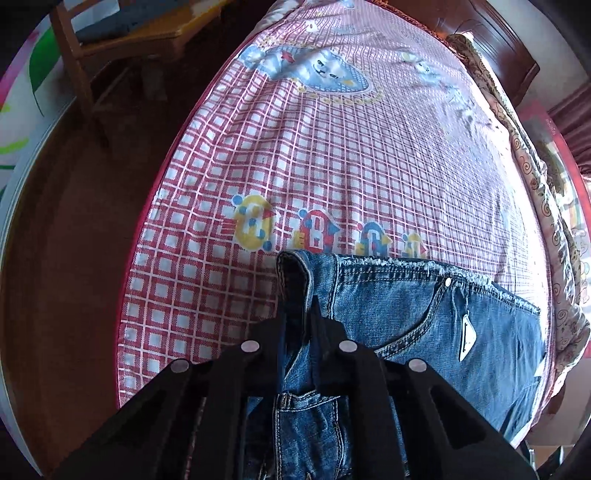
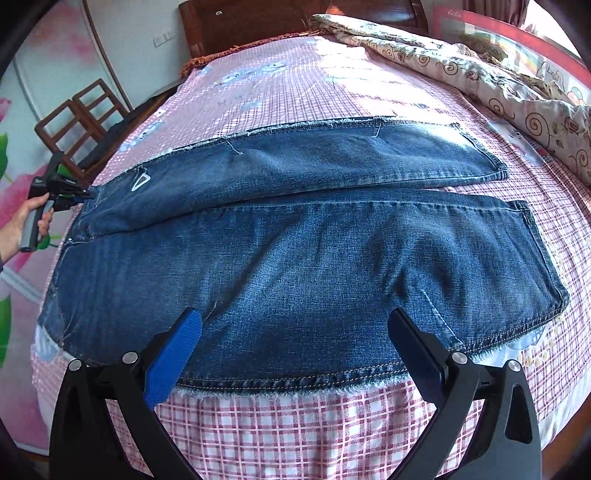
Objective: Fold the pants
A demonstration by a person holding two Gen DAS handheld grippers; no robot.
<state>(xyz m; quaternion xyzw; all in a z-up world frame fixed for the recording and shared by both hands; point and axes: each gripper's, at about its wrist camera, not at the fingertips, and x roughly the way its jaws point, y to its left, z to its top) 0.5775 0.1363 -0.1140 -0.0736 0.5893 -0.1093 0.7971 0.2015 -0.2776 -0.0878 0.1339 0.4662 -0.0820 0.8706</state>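
Blue jeans [image 2: 295,236] lie spread flat across the pink checked bed [image 2: 295,81], both legs running to the right, hems at the right end. My left gripper [image 1: 298,314] is shut on the jeans' waistband [image 1: 295,273] and lifts a fold of it; it also shows in the right wrist view [image 2: 79,197] at the jeans' left end. My right gripper [image 2: 295,325] is open, its blue-padded fingers [image 2: 173,354] wide apart over the near leg's frayed side edge, holding nothing.
A floral quilt [image 2: 480,74] is bunched along the bed's far right side. A wooden headboard [image 2: 258,22] stands at the back. Wooden chairs [image 2: 81,122] stand beside the bed on the left, over a dark floor [image 1: 74,206].
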